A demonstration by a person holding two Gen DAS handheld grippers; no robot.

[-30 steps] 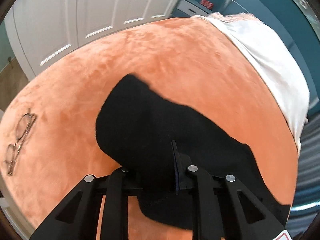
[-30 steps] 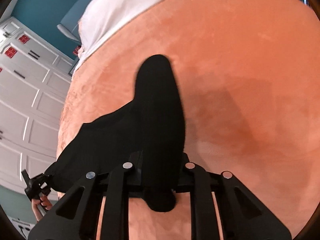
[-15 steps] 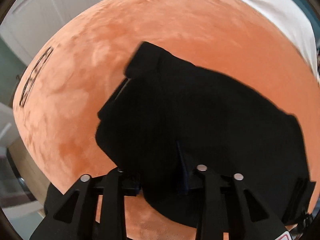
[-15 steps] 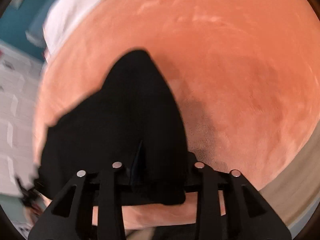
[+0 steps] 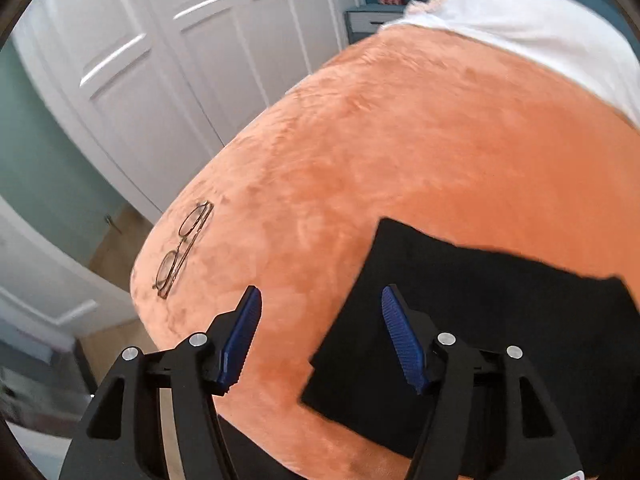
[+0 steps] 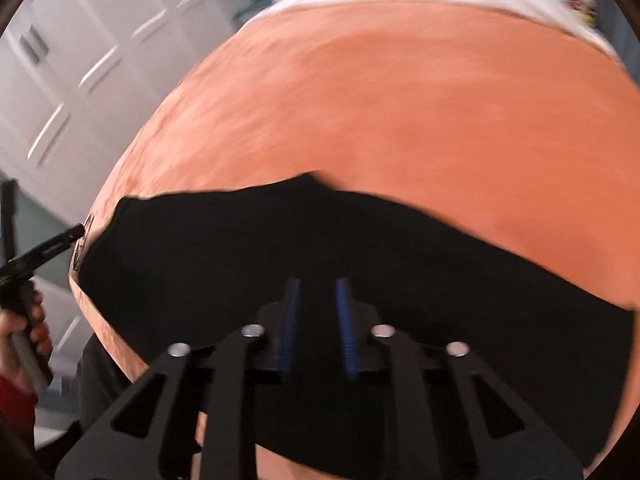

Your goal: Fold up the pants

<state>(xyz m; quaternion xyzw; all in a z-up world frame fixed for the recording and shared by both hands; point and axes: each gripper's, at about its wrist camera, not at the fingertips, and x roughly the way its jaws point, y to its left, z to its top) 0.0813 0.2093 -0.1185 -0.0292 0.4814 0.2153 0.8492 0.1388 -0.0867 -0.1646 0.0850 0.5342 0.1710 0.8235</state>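
Note:
The black pants (image 5: 500,320) lie folded flat on the orange plush bedcover (image 5: 400,152), near its front edge. My left gripper (image 5: 320,308) is open and empty, above the pants' left edge; its right finger is over the fabric. In the right wrist view the pants (image 6: 280,252) spread across the lower frame. My right gripper (image 6: 318,300) is open with a narrow gap between its blue pads and hovers over the pants without holding them. The left gripper (image 6: 44,248) and the hand holding it show at the left edge there.
A pair of glasses (image 5: 184,250) lies on the cover near its left edge. A white sheet (image 5: 520,28) covers the far end of the bed. White cupboard doors (image 5: 180,60) stand behind, left. The floor (image 5: 120,240) drops away beyond the bed's left edge.
Both grippers have let go of the pants and opened. The pants now lie folded flat on the cover, and both grippers have drawn back towards the front edge.

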